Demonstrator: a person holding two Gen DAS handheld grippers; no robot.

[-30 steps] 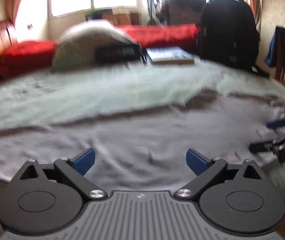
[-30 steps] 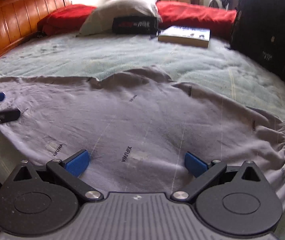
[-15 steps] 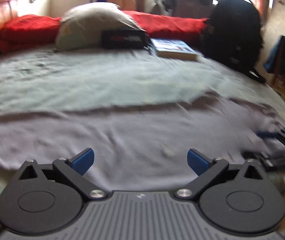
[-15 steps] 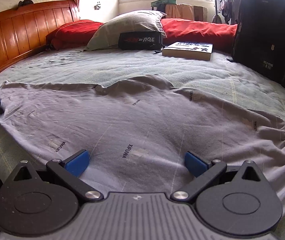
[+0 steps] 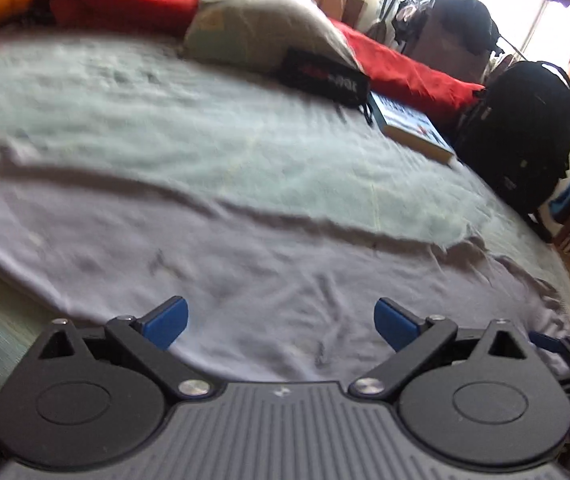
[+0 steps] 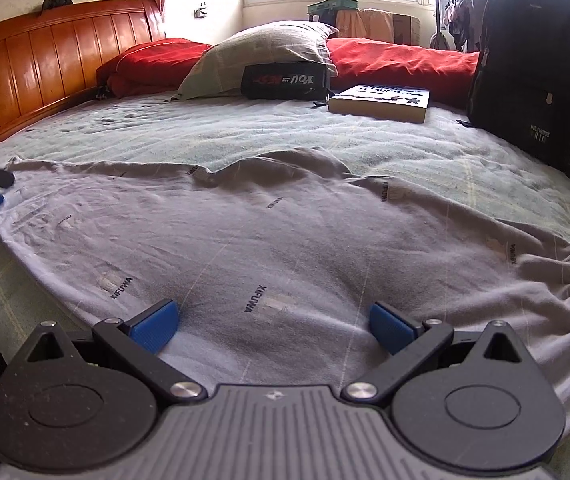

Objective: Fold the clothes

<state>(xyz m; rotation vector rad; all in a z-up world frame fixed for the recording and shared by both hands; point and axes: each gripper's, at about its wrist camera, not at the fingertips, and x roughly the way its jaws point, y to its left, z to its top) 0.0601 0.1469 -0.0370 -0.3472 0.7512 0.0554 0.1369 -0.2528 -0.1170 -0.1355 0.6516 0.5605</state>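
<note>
Grey garment [image 6: 285, 240]: lies spread in a single layer across the near part of the bed [image 6: 245, 128], its lower hem running along the bed's near edge, an elasticated gathered end toward the bed's right edge. No fold shows in either view, though the left wrist view is blurred.

Handling, as a judgement: thin printed cloth, light and limp, shallow creases throughout. It will drape and drag rather than hold shape, and it may cling to the rough bedcover. Best taken at a hem or corner where the edge can be pinched in one layer; the gathered end offers a thicker, surer bite.

Left hand-held gripper [image 5: 281, 322]: jaws wide apart, nothing between them, poised just above the garment at the bed's near edge. Right hand-held gripper [image 6: 273, 326]: jaws likewise wide, empty, over the garment's lower middle beside the near hem.

Each tool appears at the margin of the other's view, so they stand at opposite ends of the garment.

Far side of the bed carries a pillow [image 6: 261, 56], book [image 6: 381, 98] and backpack [image 6: 537, 64], well apart from the cloth
</note>
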